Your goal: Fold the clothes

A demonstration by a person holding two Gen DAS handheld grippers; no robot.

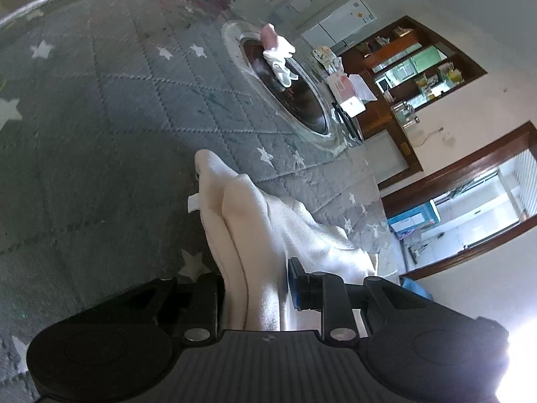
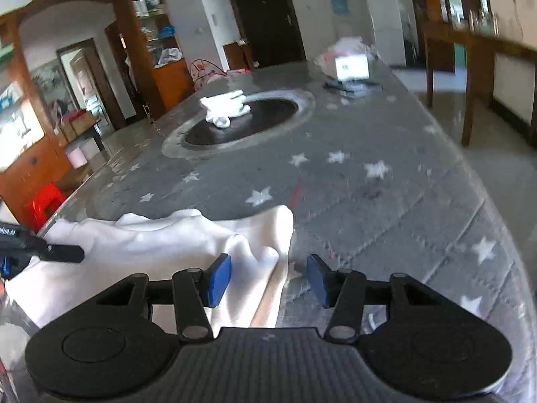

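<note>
The left gripper (image 1: 255, 285) has its jaws clamped on a thick fold of the white garment (image 1: 241, 221); the cloth bunches between the pads, rises ahead of them in two rounded ridges, and spills away to the right of the jaws onto the grey star-patterned table cover (image 1: 100, 127); a small white tag sticks out from the fold on the side left of the jaws.

The right gripper (image 2: 268, 278) has its jaws apart, with nothing pressed between them; its left blue pad (image 2: 220, 277) lies against the garment (image 2: 161, 238), which spreads away to the left of the jaws, while the cloth's edge runs down through the gap and the right pad (image 2: 319, 278) stands over bare table cover (image 2: 386, 208); the view is smeared here, so whether the left pad actually touches the fabric I cannot say for sure.

Well ahead of both sets of jaws a dark round inset (image 2: 241, 122) sits in the table, and a small bundle of white cloth (image 2: 226, 109) rests at its rim; beyond that, near the far edge, lies a heap of bags and a pale box (image 2: 350, 67); at the far left of the right wrist view the tip of the left gripper (image 2: 40, 248) reaches over the garment.
</note>
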